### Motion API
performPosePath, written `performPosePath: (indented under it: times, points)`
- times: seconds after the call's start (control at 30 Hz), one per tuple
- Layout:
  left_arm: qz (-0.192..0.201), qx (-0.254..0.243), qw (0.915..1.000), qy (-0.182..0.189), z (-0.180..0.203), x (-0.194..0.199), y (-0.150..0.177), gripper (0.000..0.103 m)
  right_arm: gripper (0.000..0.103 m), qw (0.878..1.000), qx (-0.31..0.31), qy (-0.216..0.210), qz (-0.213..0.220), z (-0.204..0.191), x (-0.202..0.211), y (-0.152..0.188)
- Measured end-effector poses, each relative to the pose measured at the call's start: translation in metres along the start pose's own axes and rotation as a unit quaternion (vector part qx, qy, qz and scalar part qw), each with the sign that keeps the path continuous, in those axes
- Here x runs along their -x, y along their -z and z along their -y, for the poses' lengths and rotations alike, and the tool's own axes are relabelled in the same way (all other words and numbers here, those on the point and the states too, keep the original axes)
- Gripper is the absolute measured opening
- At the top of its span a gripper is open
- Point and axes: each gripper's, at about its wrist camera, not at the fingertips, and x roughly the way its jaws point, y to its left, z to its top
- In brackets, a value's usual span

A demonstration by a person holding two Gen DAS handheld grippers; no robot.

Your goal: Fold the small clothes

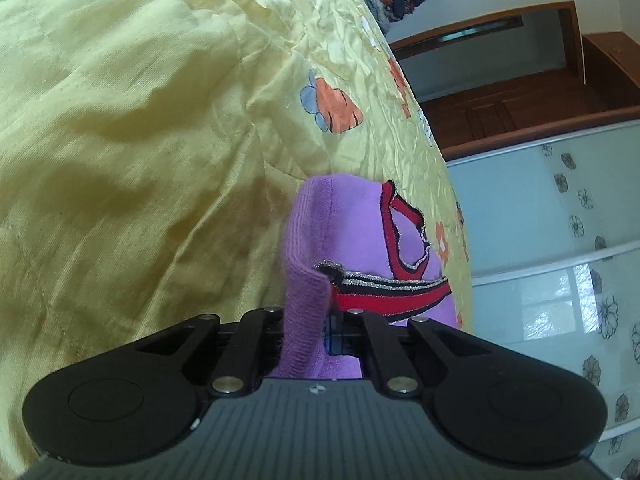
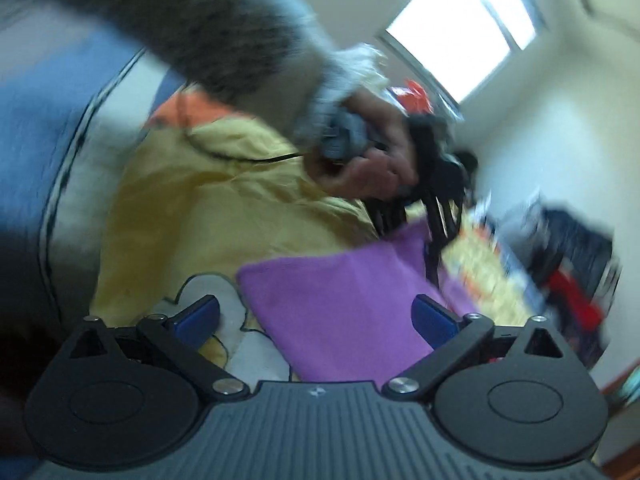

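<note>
Left wrist view: left gripper [image 1: 306, 320] was clamped on the ribbed edge of the purple garment [image 1: 352, 232], which ran far-right over the yellow quilt [image 1: 140, 120]. Right gripper [image 2: 316, 316] stood open w/ garment's near edge just beyond its fingers, nothing held.

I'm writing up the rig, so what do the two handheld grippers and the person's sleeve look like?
Both grippers are black: ribbed grey-black body, round side discs, linkage bars with silver rivets. The right gripper has blue finger pads. The left gripper looks alike. A fuzzy grey sleeve ends in a paler cuff; a thin black cable trails.
</note>
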Motion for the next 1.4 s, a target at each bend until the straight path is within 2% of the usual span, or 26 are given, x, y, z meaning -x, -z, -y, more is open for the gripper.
performPosePath:
  times: [0.13,0.2,0.23,0.3,0.33,0.37,0.53,0.6,0.67,0.8,0.93,1.0,1.07,1.13,1.2,1.27,1.4]
  points:
    - [0.000,0.013,0.9999,0.004,-0.006,0.006,0.001,0.011,0.097,0.999,0.033,0.017,-0.017,0.000,-0.012,-0.011]
    - [0.001,0.017,0.9998,0.006,-0.007,0.007,0.002,0.011,0.095,0.999,0.038,0.026,-0.021,0.001,-0.021,-0.013]
    - [0.001,0.019,0.9998,0.006,-0.007,0.007,0.002,0.011,0.090,0.998,0.047,0.029,-0.019,0.001,-0.025,-0.013]
    - [0.002,0.022,0.9997,0.006,-0.007,0.007,0.002,0.011,0.055,0.997,0.048,0.033,-0.043,0.001,-0.038,-0.013]
    - [0.002,0.020,0.9998,0.005,-0.007,0.008,0.002,0.011,0.016,0.998,0.036,0.024,-0.053,0.003,-0.045,-0.012]
    - [0.003,0.018,0.9998,0.004,-0.006,0.008,0.003,0.011,0.006,0.998,0.028,0.017,-0.060,0.005,-0.050,-0.009]
    - [0.023,0.004,0.9997,-0.005,0.002,0.013,0.006,0.009,0.005,0.999,-0.019,0.009,-0.044,0.015,-0.047,0.000]
    - [0.034,0.009,0.9994,-0.003,0.007,0.017,0.006,0.009,0.004,0.997,-0.067,-0.005,-0.033,0.031,-0.044,0.001]
    - [0.042,0.014,0.9990,0.000,0.014,0.021,0.005,0.009,0.004,0.991,-0.132,-0.023,-0.023,0.052,-0.038,0.004]
    - [0.055,0.016,0.9982,-0.016,0.038,0.026,0.001,0.009,0.004,0.968,-0.246,-0.045,0.006,0.096,-0.024,0.013]
    - [0.059,-0.003,0.9976,-0.038,0.078,0.025,-0.004,0.009,0.004,0.933,-0.350,-0.069,0.040,0.137,-0.006,0.033]
    - [0.061,-0.017,0.9968,-0.048,0.101,0.021,-0.005,0.009,0.004,0.906,-0.410,-0.094,0.052,0.157,-0.004,0.049]
    - [0.059,-0.031,0.9964,-0.054,0.124,0.012,-0.005,0.009,0.004,0.888,-0.445,-0.091,0.067,0.168,0.005,0.067]
    - [0.057,-0.043,0.9957,-0.059,0.147,0.000,-0.003,0.009,0.004,0.865,-0.486,-0.094,0.078,0.179,0.015,0.085]
    - [0.049,-0.061,0.9952,-0.059,0.169,-0.016,0.000,0.009,0.004,0.849,-0.514,-0.077,0.095,0.187,0.029,0.104]
    - [0.040,-0.072,0.9948,-0.060,0.188,-0.038,0.003,0.009,0.004,0.827,-0.549,-0.069,0.102,0.193,0.039,0.126]
    - [0.018,-0.087,0.9937,-0.069,0.215,-0.083,0.008,0.009,0.004,0.799,-0.590,-0.050,0.104,0.202,0.052,0.163]
